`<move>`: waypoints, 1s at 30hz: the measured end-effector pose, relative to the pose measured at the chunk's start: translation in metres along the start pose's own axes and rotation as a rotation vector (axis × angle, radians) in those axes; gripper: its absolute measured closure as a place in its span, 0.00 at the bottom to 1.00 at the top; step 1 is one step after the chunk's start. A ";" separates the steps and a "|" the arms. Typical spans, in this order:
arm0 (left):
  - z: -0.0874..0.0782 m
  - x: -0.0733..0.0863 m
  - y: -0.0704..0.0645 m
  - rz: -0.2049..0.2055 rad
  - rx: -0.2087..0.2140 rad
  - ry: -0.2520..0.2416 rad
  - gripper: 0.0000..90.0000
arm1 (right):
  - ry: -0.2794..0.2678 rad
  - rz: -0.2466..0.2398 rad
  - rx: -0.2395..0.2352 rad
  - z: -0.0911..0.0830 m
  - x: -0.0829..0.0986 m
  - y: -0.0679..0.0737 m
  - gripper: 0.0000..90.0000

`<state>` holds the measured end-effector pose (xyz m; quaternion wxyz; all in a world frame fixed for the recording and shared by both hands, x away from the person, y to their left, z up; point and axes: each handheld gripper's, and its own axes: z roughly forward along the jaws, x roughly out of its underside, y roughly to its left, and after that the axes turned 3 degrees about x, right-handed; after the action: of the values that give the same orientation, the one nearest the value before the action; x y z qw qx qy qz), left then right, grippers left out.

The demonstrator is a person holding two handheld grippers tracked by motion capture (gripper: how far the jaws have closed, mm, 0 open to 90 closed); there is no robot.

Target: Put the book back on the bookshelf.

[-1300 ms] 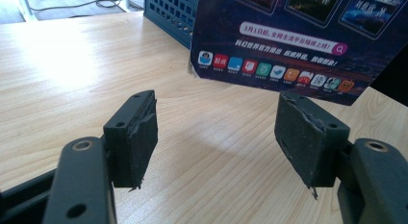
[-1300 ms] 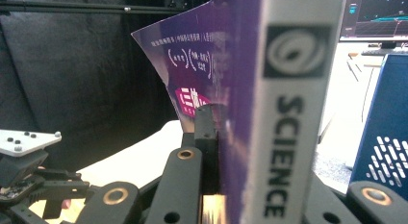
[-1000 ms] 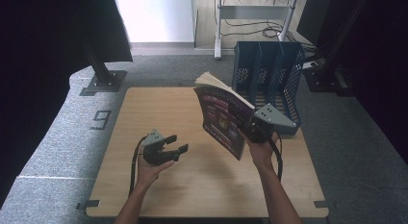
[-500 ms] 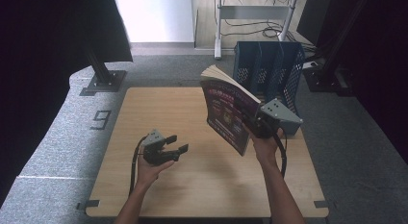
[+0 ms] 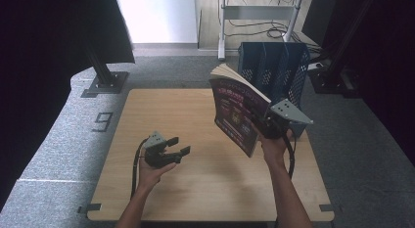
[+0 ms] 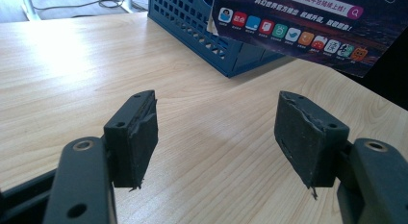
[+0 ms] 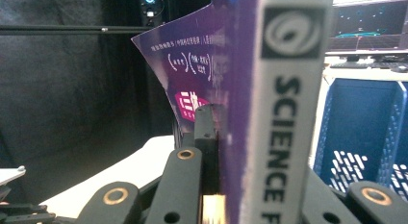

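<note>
The book (image 5: pixel 237 110) has moved farther toward the blue file rack (image 5: pixel 275 71) than a second ago and sits higher above the wooden table (image 5: pixel 195 189). Its long axis runs steeply tilted, top edge leaning up and away, purple cover facing the person's left, grey spine (image 7: pixel 286 104) toward the right gripper (image 5: pixel 271 127), whose jaws are clamped on the book near the spine. Left gripper (image 5: pixel 169 150) unchanged, jaws spread apart and empty, low over the table.

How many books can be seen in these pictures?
1. The book is held above the table, clamped in the right gripper, in front of the blue file rack.
</note>
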<state>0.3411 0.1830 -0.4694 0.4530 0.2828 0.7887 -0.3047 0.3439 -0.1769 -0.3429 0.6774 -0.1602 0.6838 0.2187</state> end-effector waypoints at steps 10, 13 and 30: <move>0.001 0.001 0.000 -0.001 0.002 0.005 0.36 | -0.022 0.001 0.039 -0.005 -0.005 -0.010 0.91; 0.001 0.001 0.001 -0.003 0.000 0.007 0.36 | -0.022 0.000 0.048 -0.005 -0.005 -0.012 0.91; 0.003 0.002 0.001 -0.001 0.002 0.020 0.35 | -0.029 -0.003 0.142 -0.016 -0.011 -0.036 0.91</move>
<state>0.3426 0.1819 -0.4724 0.4449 0.2858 0.7929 -0.3027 0.3497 -0.2167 -0.3347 0.6973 -0.1094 0.6875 0.1709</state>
